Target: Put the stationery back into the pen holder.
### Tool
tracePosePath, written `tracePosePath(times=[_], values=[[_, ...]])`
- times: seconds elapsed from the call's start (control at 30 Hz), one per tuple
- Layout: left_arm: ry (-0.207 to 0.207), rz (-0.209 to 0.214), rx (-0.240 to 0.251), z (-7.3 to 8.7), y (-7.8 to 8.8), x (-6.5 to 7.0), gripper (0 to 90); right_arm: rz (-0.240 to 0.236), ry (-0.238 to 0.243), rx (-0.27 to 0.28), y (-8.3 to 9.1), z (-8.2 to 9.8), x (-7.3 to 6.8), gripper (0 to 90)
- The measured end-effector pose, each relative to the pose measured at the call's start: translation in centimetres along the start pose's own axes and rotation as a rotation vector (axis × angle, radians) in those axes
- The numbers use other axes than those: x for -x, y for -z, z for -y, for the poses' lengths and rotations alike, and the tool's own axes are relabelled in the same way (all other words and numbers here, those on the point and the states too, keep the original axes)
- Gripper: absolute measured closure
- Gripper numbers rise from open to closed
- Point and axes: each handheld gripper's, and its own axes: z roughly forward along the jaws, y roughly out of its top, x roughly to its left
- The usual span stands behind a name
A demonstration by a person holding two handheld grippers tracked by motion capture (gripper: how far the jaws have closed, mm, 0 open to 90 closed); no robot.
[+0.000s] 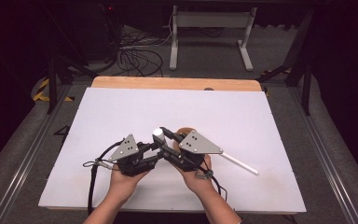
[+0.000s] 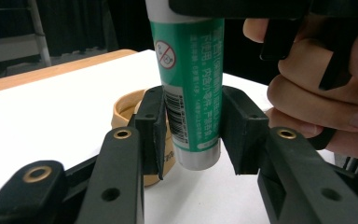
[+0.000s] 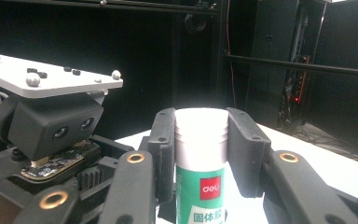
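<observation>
A green and white glue stick [image 1: 158, 133] stands upright over the white board, held between both grippers. In the right gripper view my right gripper [image 3: 200, 135] is shut on the glue stick [image 3: 200, 149] at its white cap, a pad on each side. In the left gripper view my left gripper [image 2: 192, 126] grips the lower end of the green tube [image 2: 191, 74], with both pads against its sides. From above, the left gripper [image 1: 156, 148] and the right gripper [image 1: 164, 135] meet at the stick near the board's middle front.
A tan tape roll [image 1: 185, 131] lies flat just behind the grippers, and shows behind the tube as a tan ring [image 2: 123, 105]. A thin white rod [image 1: 239, 163] lies to the right. The white board [image 1: 121, 107] covers a wooden table [image 1: 168, 83].
</observation>
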Motion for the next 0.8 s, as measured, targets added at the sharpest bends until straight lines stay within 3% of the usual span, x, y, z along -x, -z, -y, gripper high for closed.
tracePosePath(times=[0.17, 0.5, 0.6, 0.8], values=[[0.014, 0.0, -0.014, -0.1, 0.0, -0.1, 64.9, -0.002, 0.006, -0.001, 0.0, 0.0, 0.1, 65.5], [-0.02, -0.038, -0.067, -0.7, -0.4, -0.2, 65.6, -0.001, 0.038, -0.03, 0.1, -0.1, 0.4, 64.0], [-0.025, -0.042, -0.077, -1.0, -0.7, -0.4, 65.6, -0.005, 0.063, -0.041, 0.2, -0.3, 0.8, 58.1], [-0.037, -0.046, -0.097, -1.5, -1.5, -0.8, 65.6, 0.004, 0.044, -0.028, 1.2, -0.8, 1.9, 49.3]])
